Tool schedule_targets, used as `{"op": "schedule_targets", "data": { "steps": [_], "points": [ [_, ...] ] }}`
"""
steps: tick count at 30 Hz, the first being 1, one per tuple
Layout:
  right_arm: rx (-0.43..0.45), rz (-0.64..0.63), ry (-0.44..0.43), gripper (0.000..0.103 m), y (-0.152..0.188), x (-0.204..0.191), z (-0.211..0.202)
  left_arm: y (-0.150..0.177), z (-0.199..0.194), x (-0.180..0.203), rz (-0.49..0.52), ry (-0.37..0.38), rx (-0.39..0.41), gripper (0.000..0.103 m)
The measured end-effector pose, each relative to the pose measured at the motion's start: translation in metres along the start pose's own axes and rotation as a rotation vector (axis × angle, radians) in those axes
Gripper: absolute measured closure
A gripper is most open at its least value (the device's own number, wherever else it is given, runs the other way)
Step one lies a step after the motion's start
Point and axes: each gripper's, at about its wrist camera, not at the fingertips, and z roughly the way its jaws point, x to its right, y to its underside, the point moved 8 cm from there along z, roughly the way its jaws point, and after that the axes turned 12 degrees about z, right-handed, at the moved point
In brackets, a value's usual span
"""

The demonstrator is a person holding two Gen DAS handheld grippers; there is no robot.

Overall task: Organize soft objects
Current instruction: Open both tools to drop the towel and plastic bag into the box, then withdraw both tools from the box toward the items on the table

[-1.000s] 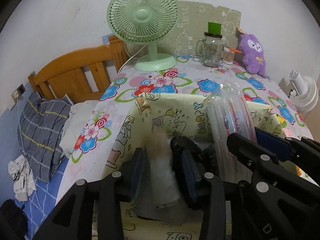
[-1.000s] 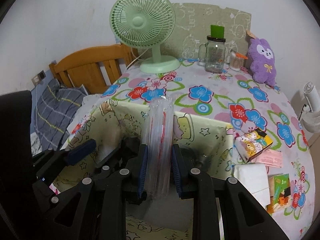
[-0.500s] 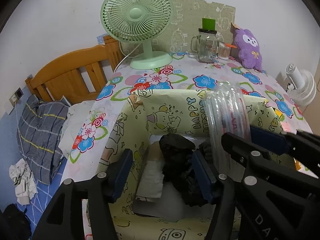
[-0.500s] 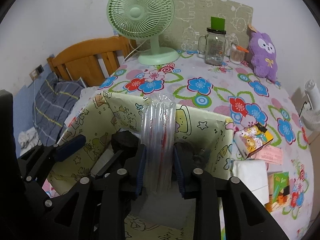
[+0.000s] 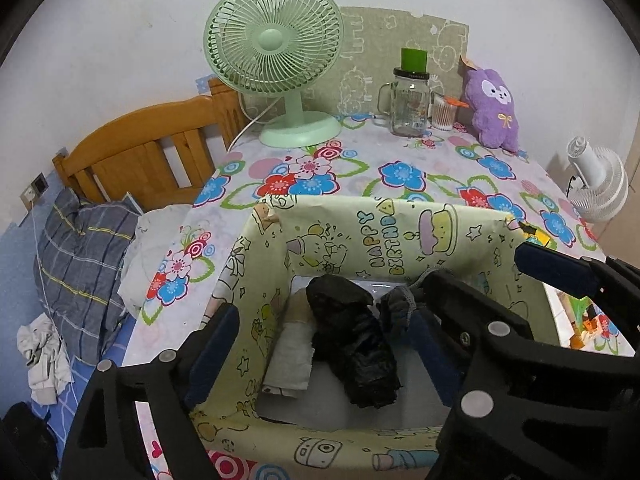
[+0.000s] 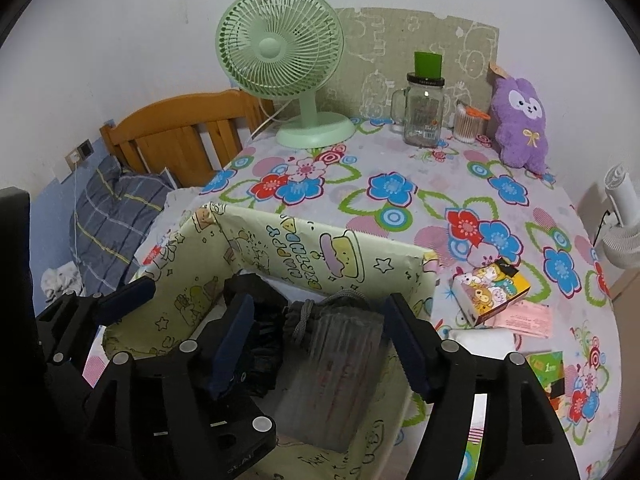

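Now | both tongs spread, just opening | clear bag (image 6: 340, 356) loose between right tongs (image 6: 320, 340)

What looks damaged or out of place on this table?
The box wrapped in birthday paper has torn, crumpled paper at its rim corners. The sheet on the wall behind the fan has a ragged top edge. Nothing looks spilled.

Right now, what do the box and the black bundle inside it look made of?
Box: likely cardboard covered in pale yellow cartoon "Happy Birthday" wrapping paper; matte, with creased, slightly torn top edges.
Black bundle: looks like thin plastic film, such as a bag, crumpled and glossy with sharp highlights; it could be shiny fabric, I can't tell for sure.
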Motion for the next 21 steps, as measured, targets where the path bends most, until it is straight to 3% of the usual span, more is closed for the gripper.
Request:
{"op": "schedule_targets", "data": {
  "steps": [21],
  "points": [
    [0.135,0.016,0.009,0.012,-0.017,0.033,-0.061,-0.025,-0.048,0.035,0.022,0.010,0.110,0.000]
  ]
}}
